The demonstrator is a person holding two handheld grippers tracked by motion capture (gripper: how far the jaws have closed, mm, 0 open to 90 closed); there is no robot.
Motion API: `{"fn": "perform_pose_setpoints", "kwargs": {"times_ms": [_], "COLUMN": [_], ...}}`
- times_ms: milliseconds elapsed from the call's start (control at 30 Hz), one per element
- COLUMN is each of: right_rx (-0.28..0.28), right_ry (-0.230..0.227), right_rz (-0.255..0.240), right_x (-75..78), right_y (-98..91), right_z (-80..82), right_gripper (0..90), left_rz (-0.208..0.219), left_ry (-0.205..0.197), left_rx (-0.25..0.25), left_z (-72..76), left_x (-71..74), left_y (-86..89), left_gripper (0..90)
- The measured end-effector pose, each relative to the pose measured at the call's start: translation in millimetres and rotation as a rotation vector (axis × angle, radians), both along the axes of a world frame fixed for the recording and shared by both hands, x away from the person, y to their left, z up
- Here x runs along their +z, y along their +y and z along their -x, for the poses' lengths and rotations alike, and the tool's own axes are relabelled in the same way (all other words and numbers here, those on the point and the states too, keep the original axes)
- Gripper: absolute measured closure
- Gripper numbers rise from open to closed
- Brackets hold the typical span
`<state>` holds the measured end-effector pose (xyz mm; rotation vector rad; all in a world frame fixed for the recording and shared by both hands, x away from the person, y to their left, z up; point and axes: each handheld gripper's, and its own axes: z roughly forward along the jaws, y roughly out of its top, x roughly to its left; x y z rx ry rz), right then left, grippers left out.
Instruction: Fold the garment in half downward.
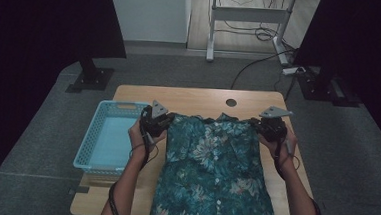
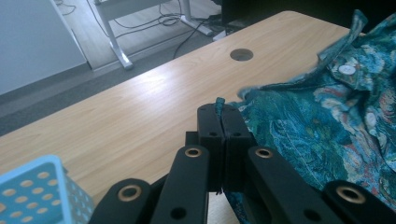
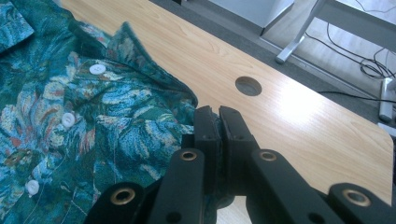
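Observation:
A teal flower-print shirt (image 1: 214, 174) with white buttons lies spread on the wooden table (image 1: 199, 100), its hem hanging over the near edge. My left gripper (image 1: 163, 120) is shut on the shirt's left shoulder; a scrap of the shirt (image 2: 327, 121) pokes out between the jaws of the left gripper (image 2: 221, 114). My right gripper (image 1: 263, 126) is shut on the right shoulder. There the shirt (image 3: 93, 121) is bunched inside the closed jaws of the right gripper (image 3: 217, 116). Both shoulders are held a little above the tabletop.
A light blue perforated basket (image 1: 107, 137) stands on the table's left side, close to my left hand. A round cable hole (image 1: 231, 102) sits near the far edge. Beyond the table stand a white desk frame (image 1: 249, 21), loose cables and dark screens on stands.

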<state>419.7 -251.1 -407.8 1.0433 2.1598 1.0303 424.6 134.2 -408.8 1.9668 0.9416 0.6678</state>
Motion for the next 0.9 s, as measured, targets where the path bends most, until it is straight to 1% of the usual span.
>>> {"fn": "perform_pose_setpoints", "kwargs": {"times_ms": [133, 367, 500, 667, 767, 900], "right_rx": [0.0, -0.002, -0.014, -0.032, -0.046, -0.042], "right_ry": [0.008, 0.036, 0.033, 0.007, -0.028, -0.072], "right_rz": [-0.003, -0.002, -0.006, -0.015, -0.026, -0.036], "right_x": [-1.7, -19.1, -21.0, -13.9, -5.5, 4.6], "right_y": [-0.5, -0.3, -2.6, -2.6, -1.2, 0.5], "right_z": [-4.0, -5.8, -7.4, -14.2, -16.8, -14.8], "right_gripper": [86.2, 86.2, 86.2, 86.2, 86.2, 86.3], "left_rz": [0.007, -0.011, -0.015, -0.014, -0.009, 0.007], "left_ry": [-0.002, 0.021, 0.017, -0.009, -0.028, -0.043], "left_rx": [0.001, -0.006, 0.006, 0.018, 0.021, 0.012], "left_z": [-1.4, -2.9, -6.0, -12.5, -14.2, -11.8], "left_x": [0.3, -14.8, -14.0, -3.4, 3.4, 7.3], "left_y": [-0.6, -7.9, -8.5, -8.1, -7.4, -4.4], "left_gripper": [88.6, 88.6, 88.6, 88.6, 88.7, 88.6]}}
